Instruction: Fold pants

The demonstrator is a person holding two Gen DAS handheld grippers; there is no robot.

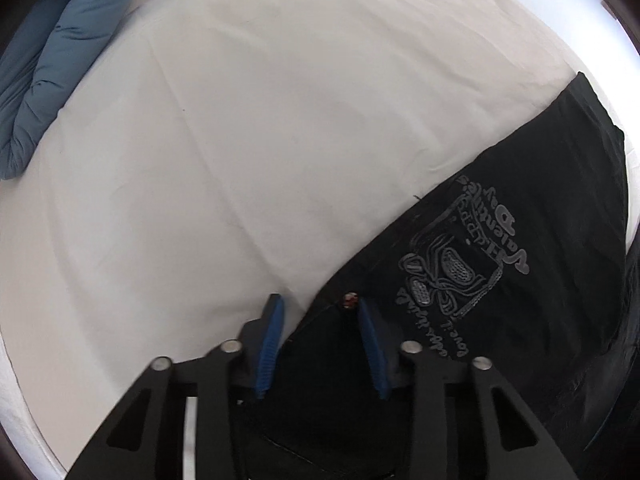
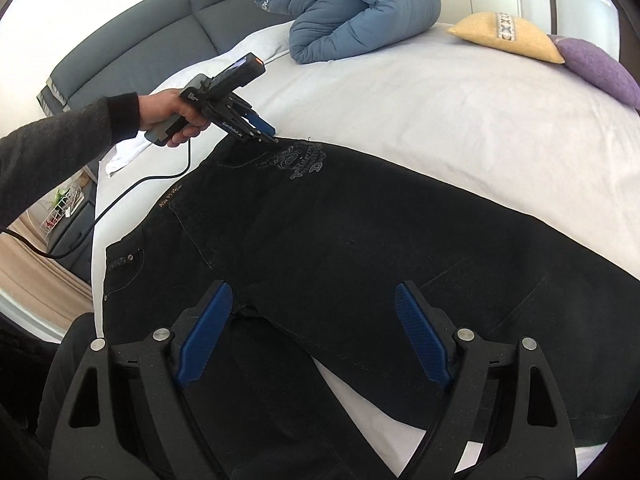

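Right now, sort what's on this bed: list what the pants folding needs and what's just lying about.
For the job:
black pants
left gripper
right gripper

Lying about:
blue duvet
yellow cushion
purple cushion

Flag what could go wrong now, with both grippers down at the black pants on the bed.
The left gripper is narrowed at the waistband corner of the pants by a rivet; it may catch one layer only, or slip off. The right gripper is open over the crotch, holding nothing, so lifting now could drag the pants across the sheet.
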